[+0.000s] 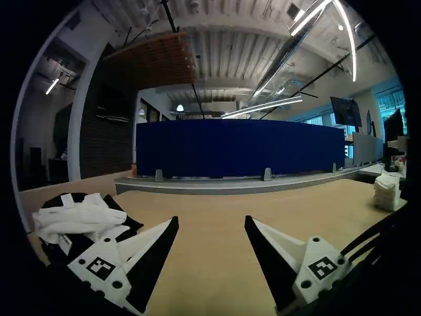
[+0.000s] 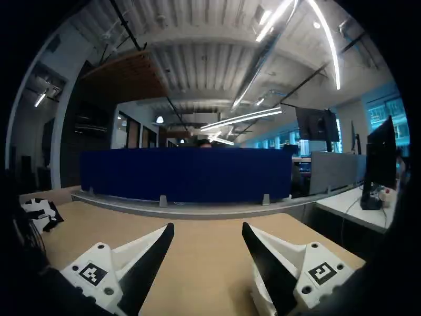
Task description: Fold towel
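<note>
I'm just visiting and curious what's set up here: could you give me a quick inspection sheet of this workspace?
Surface: wooden table, bare in front of the grippers.
Job's things: crumpled white towels and a folded white stack, at opposite table edges.
Clutter: black item under the crumpled towels, kind unclear.
Grippers: left gripper open, holding nothing; right gripper open, holding nothing.
Cables: dark strands near the folded stack, possibly cables.
Surroundings: blue partition, monitors, ceiling light strips.

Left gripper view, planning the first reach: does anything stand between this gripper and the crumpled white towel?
Nothing visible does. The crumpled white cloth towel lies on something black at the left of the light wooden table, close beside the open left gripper, with no object between them.
</note>
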A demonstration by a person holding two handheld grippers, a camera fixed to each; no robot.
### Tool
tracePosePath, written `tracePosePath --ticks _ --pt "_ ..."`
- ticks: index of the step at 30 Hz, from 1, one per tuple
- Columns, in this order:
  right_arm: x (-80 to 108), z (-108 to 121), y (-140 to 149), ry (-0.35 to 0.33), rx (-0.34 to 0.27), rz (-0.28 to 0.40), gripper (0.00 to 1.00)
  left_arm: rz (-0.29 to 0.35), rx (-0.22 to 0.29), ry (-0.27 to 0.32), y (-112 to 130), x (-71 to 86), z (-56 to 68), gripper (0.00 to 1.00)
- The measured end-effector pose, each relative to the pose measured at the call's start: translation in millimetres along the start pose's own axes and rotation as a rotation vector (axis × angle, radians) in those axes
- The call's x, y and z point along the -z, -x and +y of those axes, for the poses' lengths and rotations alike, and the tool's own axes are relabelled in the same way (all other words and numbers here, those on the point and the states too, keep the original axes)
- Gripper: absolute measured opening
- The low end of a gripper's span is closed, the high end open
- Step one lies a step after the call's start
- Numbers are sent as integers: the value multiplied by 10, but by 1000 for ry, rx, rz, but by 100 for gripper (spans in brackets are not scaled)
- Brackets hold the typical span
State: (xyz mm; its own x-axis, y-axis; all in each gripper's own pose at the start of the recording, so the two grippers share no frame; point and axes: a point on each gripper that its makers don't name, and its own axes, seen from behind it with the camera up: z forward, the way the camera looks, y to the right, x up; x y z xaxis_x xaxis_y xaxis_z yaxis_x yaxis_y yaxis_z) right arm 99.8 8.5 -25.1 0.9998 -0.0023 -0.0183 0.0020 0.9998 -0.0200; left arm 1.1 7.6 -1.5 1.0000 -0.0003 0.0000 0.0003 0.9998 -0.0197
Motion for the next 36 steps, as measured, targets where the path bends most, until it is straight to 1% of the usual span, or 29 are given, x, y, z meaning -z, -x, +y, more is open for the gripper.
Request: tracePosePath --ticks 6,9,14,17,20,24,29,36 --pt "-43 91 263 2 -22 12 100 0 0 0 5 -11 0 93" --pt "-69 75 368 -6 -24 18 100 0 0 0 6 -10 -3 93" --pt "-103 5 563 -37 -28 17 100 0 0 0 4 -4 -7 93" --pt "-114 -8 647 -52 -49 16 100 0 0 0 2 0 -6 93" --pt "-130 26 717 -54 -81 15 100 0 0 0 3 2 -5 93" --pt "-149 82 784 -41 -104 13 100 0 0 0 3 -1 -2 93" --pt "-178 123 825 -22 -92 6 100 0 0 0 4 -2 -3 93" --pt "-220 143 788 -12 -83 7 100 0 0 0 1 -2 -1 93"
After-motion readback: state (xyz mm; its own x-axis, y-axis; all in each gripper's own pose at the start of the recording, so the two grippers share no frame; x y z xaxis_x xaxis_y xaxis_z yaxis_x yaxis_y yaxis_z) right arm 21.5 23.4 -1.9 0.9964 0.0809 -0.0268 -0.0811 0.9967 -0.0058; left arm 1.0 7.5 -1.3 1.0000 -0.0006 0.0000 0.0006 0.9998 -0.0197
